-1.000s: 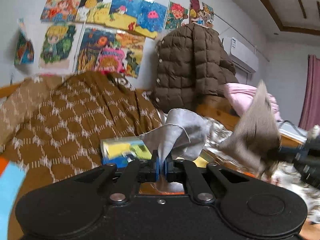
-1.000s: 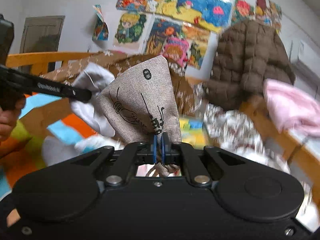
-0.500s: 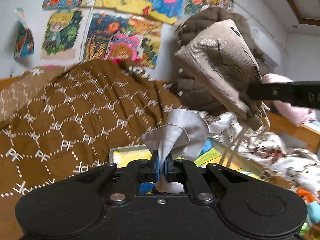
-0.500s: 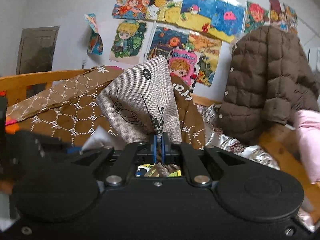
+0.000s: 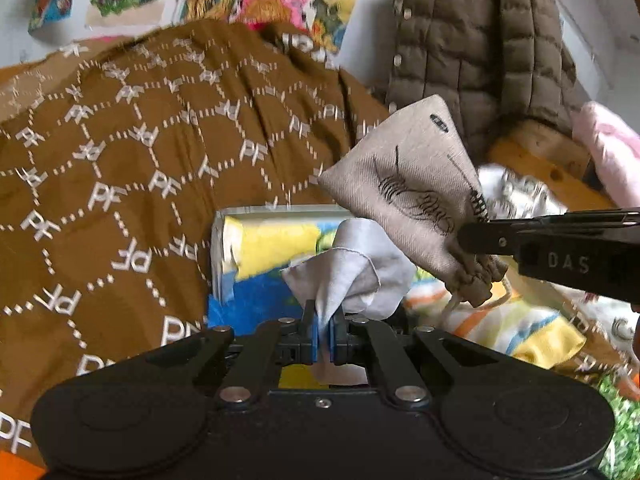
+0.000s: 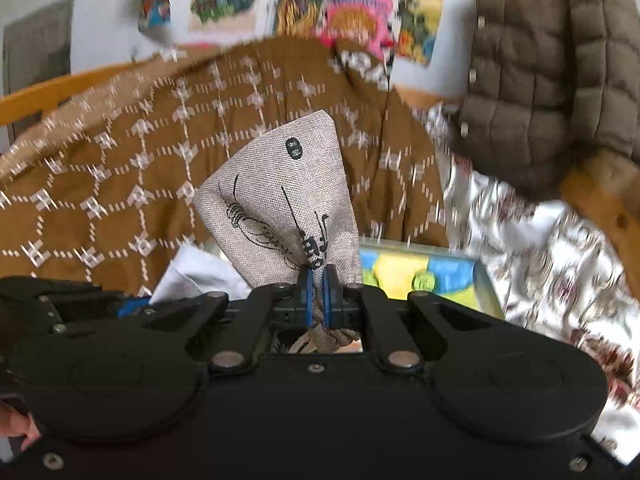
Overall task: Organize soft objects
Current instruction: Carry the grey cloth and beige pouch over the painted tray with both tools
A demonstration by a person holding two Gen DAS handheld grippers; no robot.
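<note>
My left gripper is shut on a crumpled light grey cloth that sticks up between its blue pads. My right gripper is shut on the gathered neck of a beige drawstring pouch printed with a black lobster drawing. In the left wrist view that pouch hangs just right of and above the grey cloth, pinched by the black right gripper's fingers coming in from the right. Both cloths hover over a colourful box with yellow and blue print. The grey cloth shows at the left in the right wrist view.
A brown quilt with a white hexagon pattern is heaped at the left and behind. A brown puffer jacket hangs at the back right over a wooden bed frame. Pink fabric lies at far right. Floral bedding spreads right.
Both grippers have swung down toward the colourful box, still shut on their cloths. The pouch now hangs lower and closer to the grey cloth; the wall pictures have slid up out of view.
</note>
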